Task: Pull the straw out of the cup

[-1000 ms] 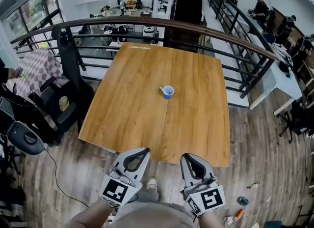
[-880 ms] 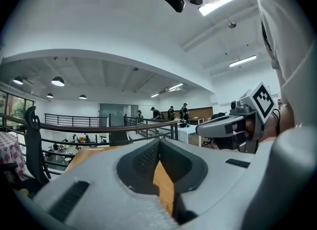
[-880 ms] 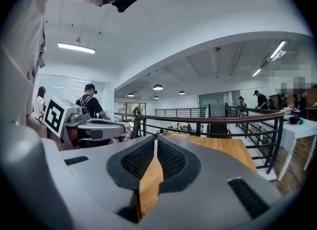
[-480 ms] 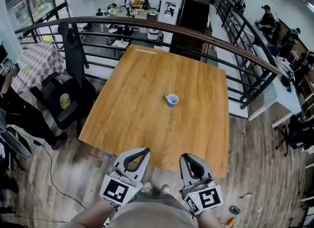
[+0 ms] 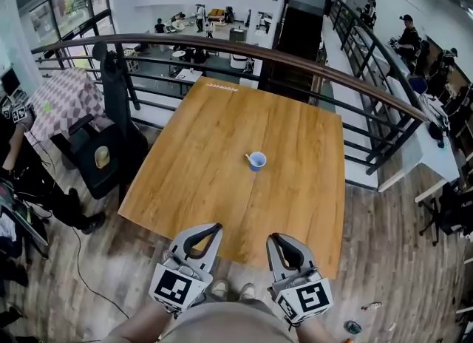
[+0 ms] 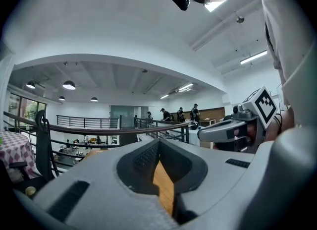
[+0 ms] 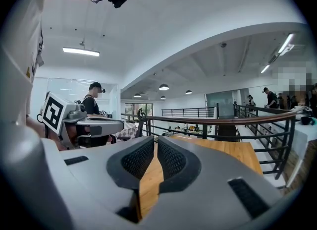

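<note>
**Both grippers clenched and empty at the near table edge, straw in the cup**

Small blue cup (image 5: 256, 160) stands upright on the wooden table (image 5: 199, 179), about mid-table and a bit right of centre. White straw (image 5: 248, 157) sits in the cup, its top end leaning out over the rim to the left in the head view. Nothing touches cup or straw.

Left gripper (image 5: 213, 228) and right gripper (image 5: 274, 239) are held side by side at the near edge of the table, apart from each other, both pointing roughly toward the far side. Both are well apart from the cup.

Left gripper view: fingers (image 6: 143, 159) clenched, tips meeting, nothing between them. Only a sliver of table wood shows through the gap behind the tips. Right gripper view: same, its fingers (image 7: 171, 157) pressed together at the tips, empty, wood visible below.

A curved dark railing (image 5: 222, 38) runs behind the table. A black chair (image 5: 103, 153) sits off the table's left side. Wood plank floor (image 5: 384, 245) lies around it. People stand in the background at the upper right, too small to detail.
</note>
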`<state>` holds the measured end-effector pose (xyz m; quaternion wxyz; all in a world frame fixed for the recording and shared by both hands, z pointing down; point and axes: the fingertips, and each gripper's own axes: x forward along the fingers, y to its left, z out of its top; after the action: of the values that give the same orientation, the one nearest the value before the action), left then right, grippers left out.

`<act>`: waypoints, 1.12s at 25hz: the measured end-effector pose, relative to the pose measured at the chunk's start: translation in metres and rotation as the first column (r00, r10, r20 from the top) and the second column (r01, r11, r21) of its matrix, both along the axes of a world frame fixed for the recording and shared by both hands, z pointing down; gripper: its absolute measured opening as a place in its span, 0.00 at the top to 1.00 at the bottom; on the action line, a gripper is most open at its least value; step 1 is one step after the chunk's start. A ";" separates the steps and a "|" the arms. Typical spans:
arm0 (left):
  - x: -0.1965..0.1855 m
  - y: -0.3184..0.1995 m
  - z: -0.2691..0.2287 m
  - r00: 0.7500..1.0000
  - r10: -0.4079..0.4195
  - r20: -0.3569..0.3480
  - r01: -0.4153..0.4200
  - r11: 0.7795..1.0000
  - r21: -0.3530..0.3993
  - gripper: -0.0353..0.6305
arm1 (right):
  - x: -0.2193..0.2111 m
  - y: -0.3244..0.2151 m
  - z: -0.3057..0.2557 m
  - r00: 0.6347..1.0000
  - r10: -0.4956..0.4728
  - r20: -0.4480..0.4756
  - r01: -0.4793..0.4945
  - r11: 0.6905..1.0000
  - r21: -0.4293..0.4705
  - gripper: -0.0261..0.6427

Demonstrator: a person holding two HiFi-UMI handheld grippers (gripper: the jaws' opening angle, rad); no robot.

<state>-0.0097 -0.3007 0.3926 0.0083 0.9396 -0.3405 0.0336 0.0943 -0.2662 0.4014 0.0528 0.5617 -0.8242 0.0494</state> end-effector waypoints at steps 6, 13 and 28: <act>0.019 -0.002 -0.004 1.000 -0.018 0.010 0.018 1.000 0.009 0.92 | 0.020 -0.001 0.004 1.000 -0.014 0.000 0.014 1.000 -0.006 0.91; 0.034 -0.005 -0.003 1.000 -0.028 0.012 0.028 1.000 0.004 0.93 | 0.031 -0.007 0.008 0.999 -0.043 -0.019 0.043 0.999 -0.006 0.91; 0.054 -0.069 -0.038 0.998 -0.059 -0.016 0.060 0.995 0.085 0.93 | 0.018 -0.115 -0.026 0.990 -0.111 -0.088 0.119 0.989 0.088 0.75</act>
<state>0.0445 -0.3698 0.3541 -0.0287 0.9287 -0.3694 0.0122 0.1124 -0.3812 0.3758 0.0637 0.5165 -0.8538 -0.0154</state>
